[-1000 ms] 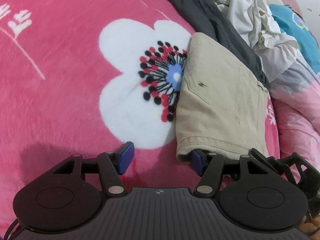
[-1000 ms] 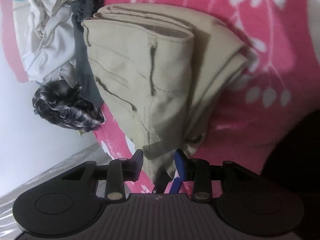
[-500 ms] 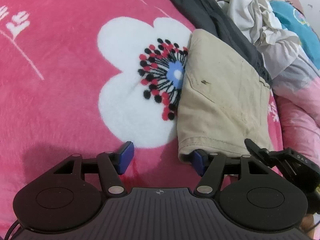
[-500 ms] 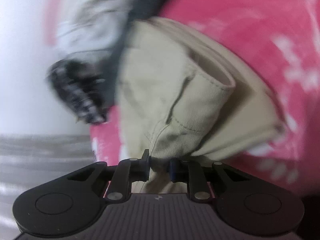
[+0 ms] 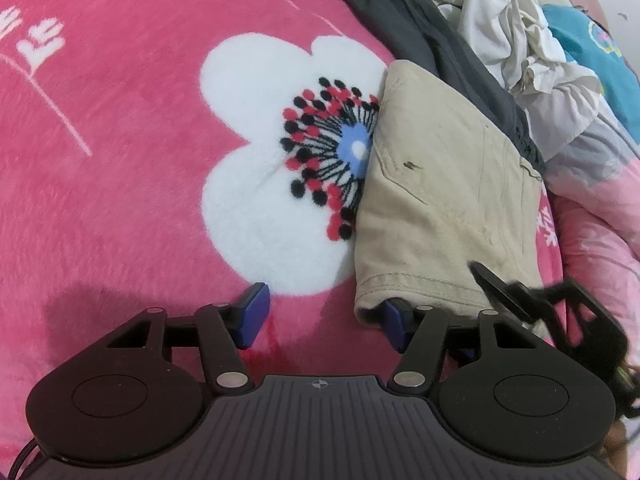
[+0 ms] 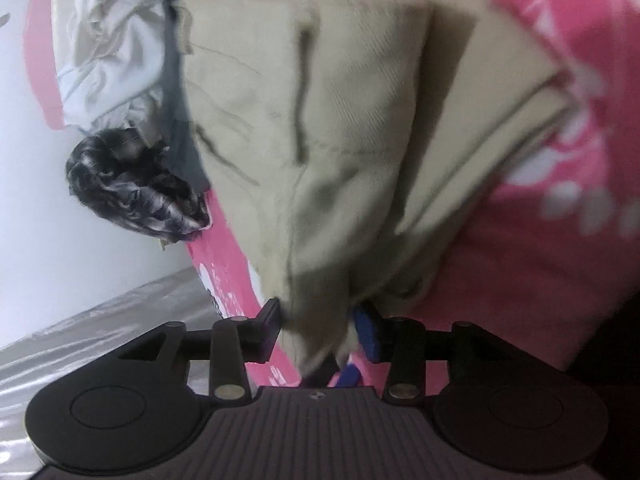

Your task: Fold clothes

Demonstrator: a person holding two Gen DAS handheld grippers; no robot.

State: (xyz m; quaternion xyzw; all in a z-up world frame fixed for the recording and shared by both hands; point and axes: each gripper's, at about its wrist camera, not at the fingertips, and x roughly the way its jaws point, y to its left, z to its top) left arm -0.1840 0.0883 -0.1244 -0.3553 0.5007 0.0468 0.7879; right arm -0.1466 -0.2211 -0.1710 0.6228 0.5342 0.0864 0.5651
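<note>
Folded beige trousers (image 5: 444,216) lie on the pink flowered blanket (image 5: 120,160), at the right of the big white flower. My left gripper (image 5: 324,320) is open at their near hem, its right finger (image 5: 394,324) tucked under the hem edge and its left finger over bare blanket. In the right wrist view the trousers (image 6: 320,120) fill the middle, blurred. My right gripper (image 6: 320,330) stands partly open with a bunched corner of the beige cloth between its fingers. That same gripper (image 5: 540,304) shows at the trousers' near right corner in the left wrist view.
A dark grey garment (image 5: 432,52), a white crumpled garment (image 5: 516,40) and a teal one (image 5: 592,52) are piled behind the trousers. A black-and-white patterned bundle (image 6: 136,192) hangs at the bed's edge, beside a pale wall and floor (image 6: 80,320).
The right gripper's jaws, pinched tight on the beige corner half a second ago, have widened. The trousers have swung back and lie flatter. The left gripper has barely moved.
</note>
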